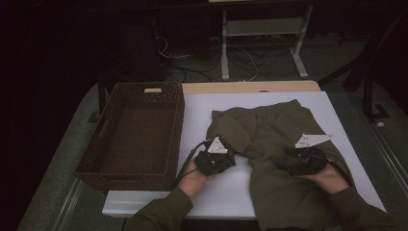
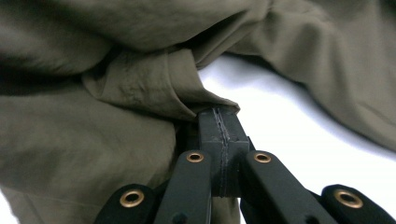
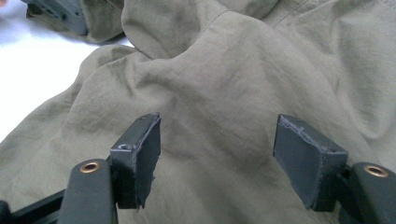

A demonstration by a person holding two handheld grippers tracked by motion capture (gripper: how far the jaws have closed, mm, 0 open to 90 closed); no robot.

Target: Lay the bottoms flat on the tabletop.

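**Left fingers pinch a hem fold, right fingers wait spread over the cloth**

Farthest left we see the dark brown woven wicker basket (image 1: 132,132), rectangular and empty, sitting just beside the garment on the white table (image 1: 197,108); we judge it is kept close so the folded piece can go straight in.

Next comes our left gripper (image 2: 219,116). Its fingers (image 2: 211,135) are pressed together on a rolled edge of the olive-green crumpled fabric garment (image 1: 269,139), most likely a pair of trousers or shorts. The pinch sits at the cloth's left margin, where a fold hangs over the white surface. We think that is the sensible spot, because a hem gives a firm, layered bite and lets us draw the fabric flat or fold it over.

The garment lies at the middle and right of the table. Its long axis runs from the far edge toward us, with one leg trailing off the near edge and the bunched part pointing away.

On the right, our right gripper (image 3: 217,154) hovers over the cloth with its fingers (image 3: 140,149) spread wide and nothing between them. We judge it is poised to take a second hold.
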